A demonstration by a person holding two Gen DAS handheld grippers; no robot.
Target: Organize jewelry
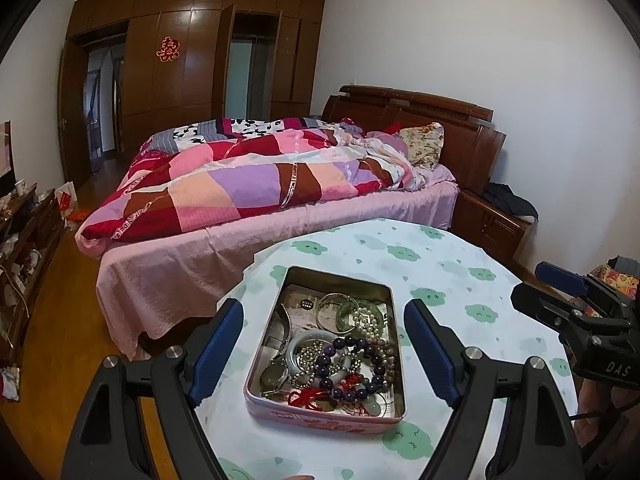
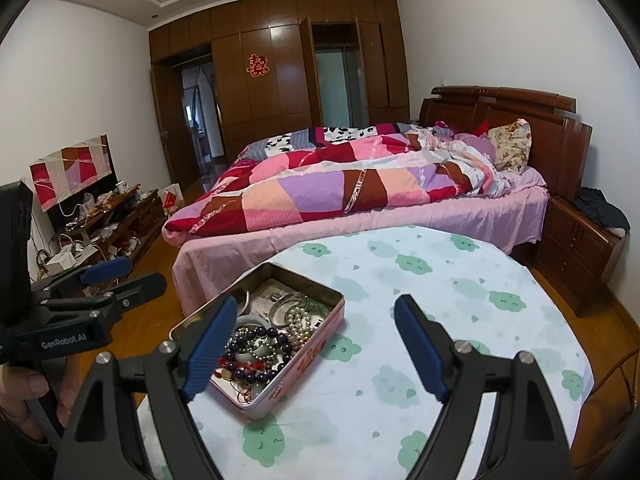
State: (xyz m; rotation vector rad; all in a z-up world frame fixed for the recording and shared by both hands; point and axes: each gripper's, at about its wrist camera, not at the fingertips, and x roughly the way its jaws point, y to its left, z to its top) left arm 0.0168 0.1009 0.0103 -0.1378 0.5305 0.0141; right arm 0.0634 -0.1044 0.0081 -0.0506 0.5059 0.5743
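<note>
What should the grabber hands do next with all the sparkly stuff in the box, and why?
Probably lower the left gripper into the open tin and pinch the purple bead bracelet, which lies on top of the tangled pile. Both grippers are open and empty, and the left one already frames the tin, while the right gripper sits more off to its side.

An open pink tin [image 1: 326, 414] lies flat between the left gripper's [image 1: 324, 350] spread blue fingers, just ahead. Inside, tangled: a dark purple bead bracelet [image 1: 356, 364], pearl strands [image 1: 366, 320], silver bangles [image 1: 332, 312], red cord [image 1: 306, 396].
</note>
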